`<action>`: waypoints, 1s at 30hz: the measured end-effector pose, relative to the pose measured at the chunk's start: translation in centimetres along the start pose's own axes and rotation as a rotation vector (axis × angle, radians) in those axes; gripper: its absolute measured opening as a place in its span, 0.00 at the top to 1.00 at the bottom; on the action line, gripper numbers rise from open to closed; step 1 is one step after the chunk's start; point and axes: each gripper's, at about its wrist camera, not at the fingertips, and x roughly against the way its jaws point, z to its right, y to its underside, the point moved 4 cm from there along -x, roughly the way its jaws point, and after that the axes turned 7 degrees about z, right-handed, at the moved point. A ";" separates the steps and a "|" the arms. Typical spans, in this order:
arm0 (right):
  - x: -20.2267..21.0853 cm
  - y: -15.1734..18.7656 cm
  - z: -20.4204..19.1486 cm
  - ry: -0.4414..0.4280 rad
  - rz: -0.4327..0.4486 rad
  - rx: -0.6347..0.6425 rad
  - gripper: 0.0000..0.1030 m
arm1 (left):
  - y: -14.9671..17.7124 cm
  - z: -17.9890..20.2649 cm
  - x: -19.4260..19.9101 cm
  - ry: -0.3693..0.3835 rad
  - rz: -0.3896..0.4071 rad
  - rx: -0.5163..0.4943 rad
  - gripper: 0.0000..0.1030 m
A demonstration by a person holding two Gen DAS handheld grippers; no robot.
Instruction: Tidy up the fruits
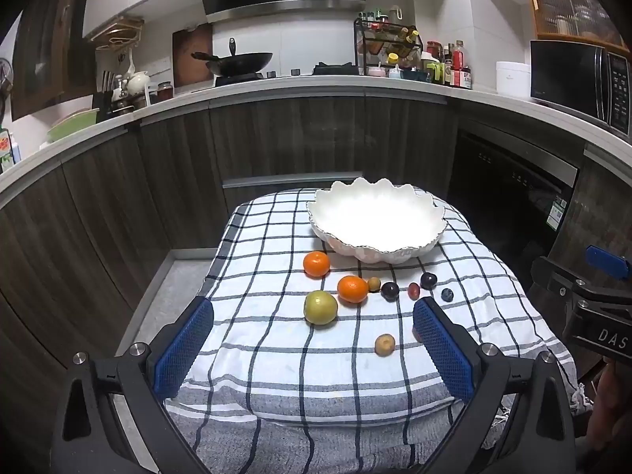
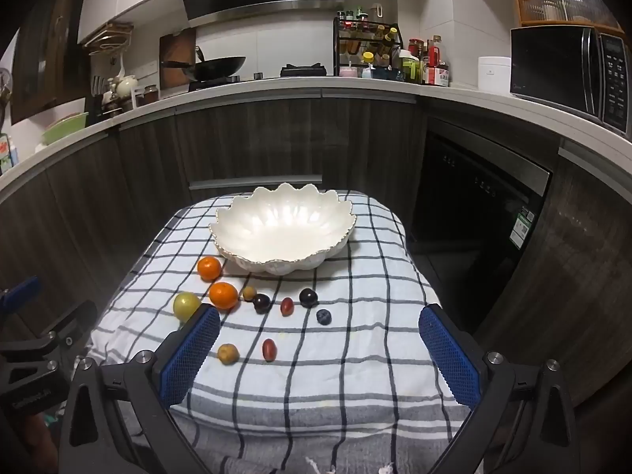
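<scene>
Both grippers, left (image 1: 312, 339) & right (image 2: 320, 339), jaws apart, empty: lift soft fruit gently, oranges (image 2: 223, 296) first, into bowl (image 2: 282, 225).

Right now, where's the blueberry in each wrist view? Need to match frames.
Left wrist: the blueberry sits right of centre, on the checked cloth, just above the tip of the right-hand blue finger.
Right wrist: the blueberry sits near centre, between the two blue fingers, farther out.
Shared landmark: the white scalloped bowl; in both views the blueberry lies on its near side, rightmost of the fruit row.
</scene>
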 end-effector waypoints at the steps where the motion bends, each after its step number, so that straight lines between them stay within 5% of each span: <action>1: 0.0 0.0 0.0 0.002 -0.001 0.002 0.01 | 0.0 0.0 0.0 0.005 0.003 0.009 0.00; 30: 0.0 -0.1 0.0 -0.017 0.000 -0.012 0.01 | 0.1 0.1 0.0 0.031 0.001 0.024 0.00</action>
